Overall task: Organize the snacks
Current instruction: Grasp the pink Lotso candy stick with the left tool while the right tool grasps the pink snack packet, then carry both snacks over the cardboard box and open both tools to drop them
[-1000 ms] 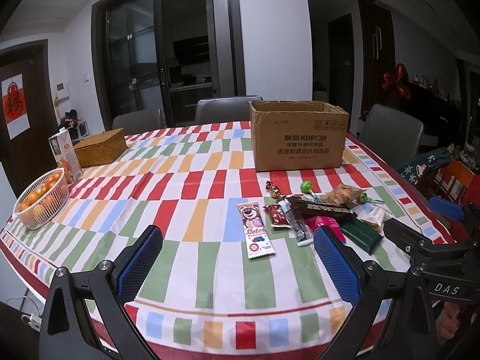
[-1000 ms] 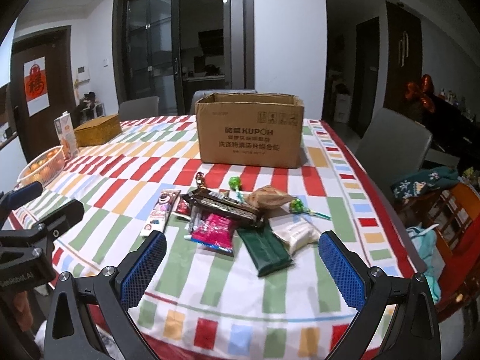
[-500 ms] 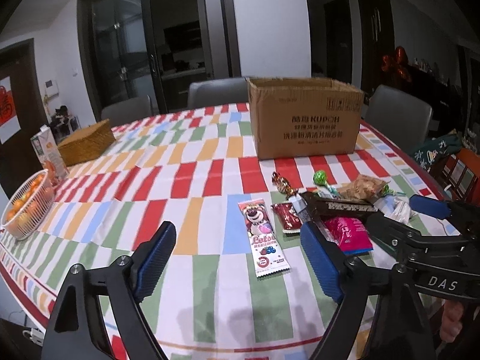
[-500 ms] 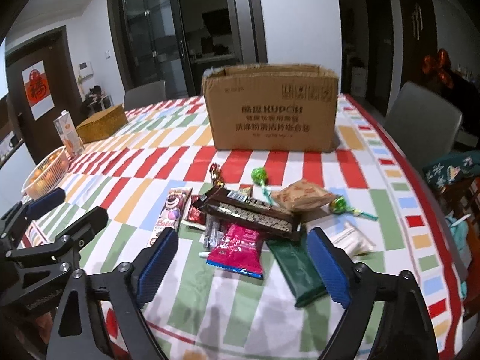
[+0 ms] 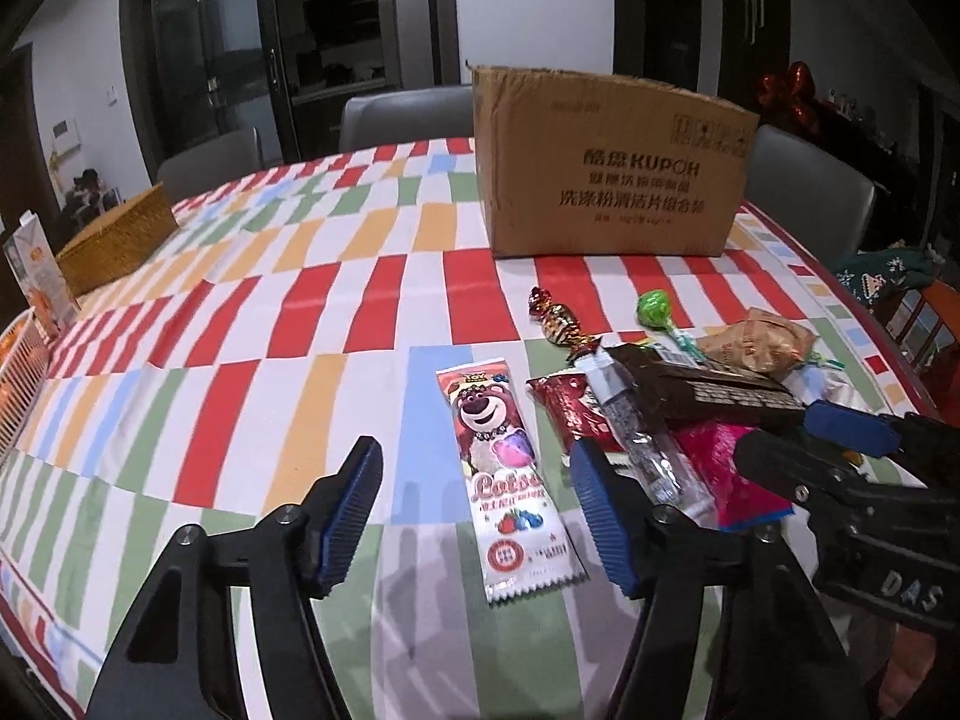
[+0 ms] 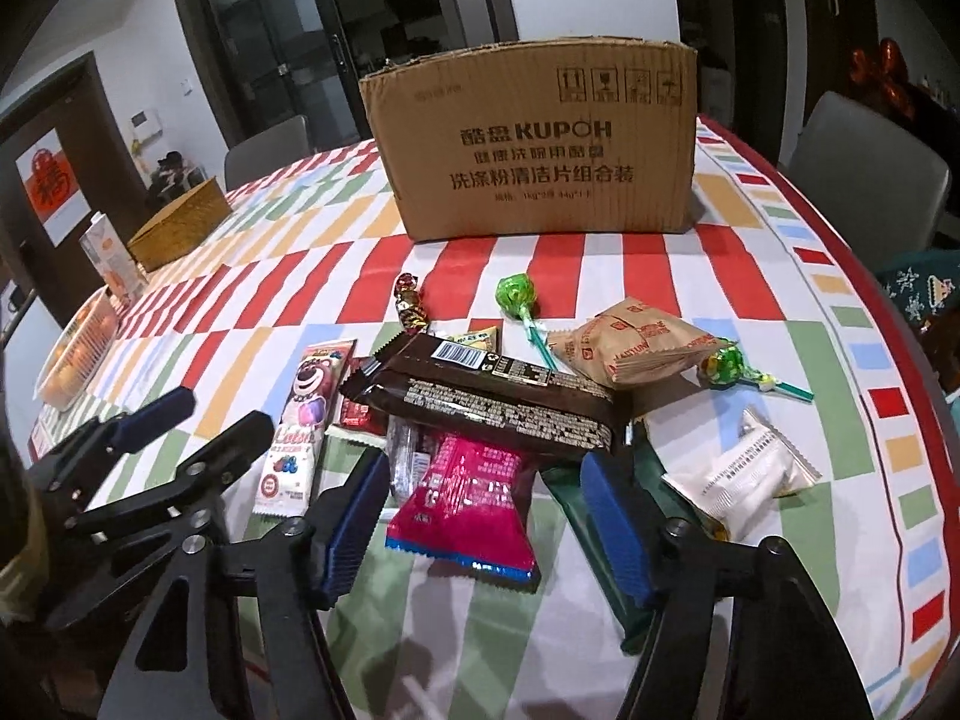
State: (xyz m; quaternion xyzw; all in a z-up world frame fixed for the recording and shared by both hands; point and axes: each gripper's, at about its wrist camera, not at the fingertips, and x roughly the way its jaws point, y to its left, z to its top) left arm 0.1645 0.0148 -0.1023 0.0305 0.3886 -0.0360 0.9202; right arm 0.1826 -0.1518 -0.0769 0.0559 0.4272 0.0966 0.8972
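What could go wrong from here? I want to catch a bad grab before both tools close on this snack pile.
1. The pink packet between the right tool's closing, still open jaws lies under the dark chocolate bar; lifting it may drag the bar.
2. The bear-print packet lies flat between the left tool's closing jaws, so the pads may slip over it.
3. Both tools work close together and could collide.
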